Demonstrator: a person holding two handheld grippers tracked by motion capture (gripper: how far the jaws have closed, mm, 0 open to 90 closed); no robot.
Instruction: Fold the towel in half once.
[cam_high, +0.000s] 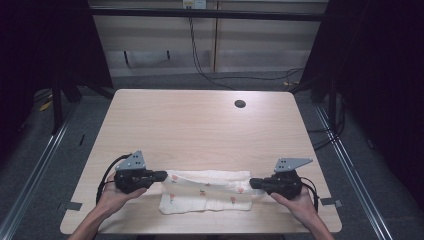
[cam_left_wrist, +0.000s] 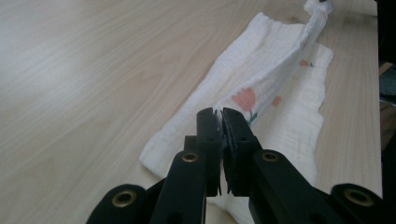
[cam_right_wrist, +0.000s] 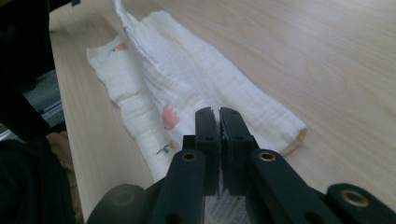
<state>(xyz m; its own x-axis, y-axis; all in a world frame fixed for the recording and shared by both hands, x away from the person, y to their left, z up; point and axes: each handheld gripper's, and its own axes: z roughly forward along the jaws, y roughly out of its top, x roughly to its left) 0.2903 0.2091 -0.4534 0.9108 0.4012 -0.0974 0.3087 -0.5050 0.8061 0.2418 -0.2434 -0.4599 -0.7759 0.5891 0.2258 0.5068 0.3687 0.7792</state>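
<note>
A white cloth with small orange flower prints lies folded near the front edge of the wooden table. My left gripper is shut on the cloth's left end, and my right gripper is shut on its right end. A raised fold of cloth runs between the two grippers. In the left gripper view the jaws pinch a thin edge of the cloth. The right gripper view shows its jaws closed on the cloth the same way.
A round cable hole sits at the table's far right. Grey floor with metal rails flanks both sides of the table. Cables hang down a panelled wall beyond the far edge. Bare wood stretches behind the cloth.
</note>
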